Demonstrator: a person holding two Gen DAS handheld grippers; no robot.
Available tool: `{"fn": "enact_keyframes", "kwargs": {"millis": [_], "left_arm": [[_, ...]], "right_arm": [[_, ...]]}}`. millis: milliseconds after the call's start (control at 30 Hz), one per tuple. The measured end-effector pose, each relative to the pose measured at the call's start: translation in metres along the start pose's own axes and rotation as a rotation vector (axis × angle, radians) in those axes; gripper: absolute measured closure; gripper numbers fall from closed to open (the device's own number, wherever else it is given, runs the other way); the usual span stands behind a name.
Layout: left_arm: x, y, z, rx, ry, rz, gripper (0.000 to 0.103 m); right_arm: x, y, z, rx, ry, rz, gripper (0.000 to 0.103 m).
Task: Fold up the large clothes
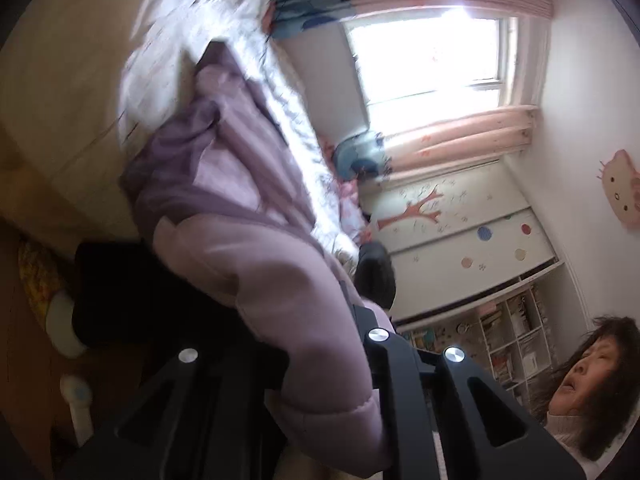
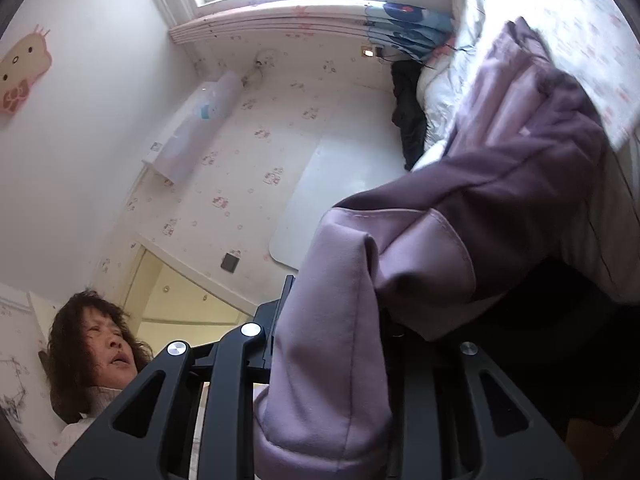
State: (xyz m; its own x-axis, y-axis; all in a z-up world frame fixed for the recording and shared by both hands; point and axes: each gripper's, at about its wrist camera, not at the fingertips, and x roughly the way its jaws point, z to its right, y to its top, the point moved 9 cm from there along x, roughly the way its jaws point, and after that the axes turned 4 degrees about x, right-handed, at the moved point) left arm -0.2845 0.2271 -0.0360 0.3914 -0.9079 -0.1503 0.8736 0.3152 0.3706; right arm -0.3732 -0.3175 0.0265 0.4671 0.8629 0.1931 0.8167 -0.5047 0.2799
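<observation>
Left wrist view: the left gripper point(image 1: 320, 360) is clenching a fold of the lilac jacket point(image 1: 224, 184), which is trailing toward eleven o'clock onto the white bed point(image 1: 172, 48). In the right wrist view, the right gripper point(image 2: 336, 344) is gripping the jacket's cuff, the rest stretching toward two o'clock over the bed.

Bright window point(image 1: 428, 60), pink curtains point(image 1: 460, 136), bookshelf point(image 1: 508, 344).
</observation>
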Motion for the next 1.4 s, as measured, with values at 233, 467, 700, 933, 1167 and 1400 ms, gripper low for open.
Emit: {"fn": "enact_keyframes", "kwargs": {"millis": [233,467,700,933,1167,1400], "left_arm": [[0.032,0.112,0.058,0.121,-0.032,0.131,0.088],[0.105,0.261,0.022,0.067,0.038,0.243,0.088],[0.201,0.329,-0.129,-0.1,0.321,0.281,0.088],[0.231,0.315,-0.228,-0.22,0.422,0.206,0.085],[0.179,0.342,-0.133,-0.244,0.218,0.278,0.02],[0.242,0.296,-0.019,0.32,0.416,0.052,0.014]], "right_arm": [[0.043,0.109,-0.027,-0.111,0.016,0.026,0.079],[0.104,0.247,0.004,-0.056,-0.087,0.143,0.077],[0.129,0.346,0.177,0.168,-0.417,0.244,0.077],[0.137,0.348,0.241,0.215,-0.487,0.184,0.069],[0.13,0.363,0.17,0.16,-0.363,0.255,0.006],[0.223,0.319,0.127,-0.464,-0.904,-0.077,0.006]]}}
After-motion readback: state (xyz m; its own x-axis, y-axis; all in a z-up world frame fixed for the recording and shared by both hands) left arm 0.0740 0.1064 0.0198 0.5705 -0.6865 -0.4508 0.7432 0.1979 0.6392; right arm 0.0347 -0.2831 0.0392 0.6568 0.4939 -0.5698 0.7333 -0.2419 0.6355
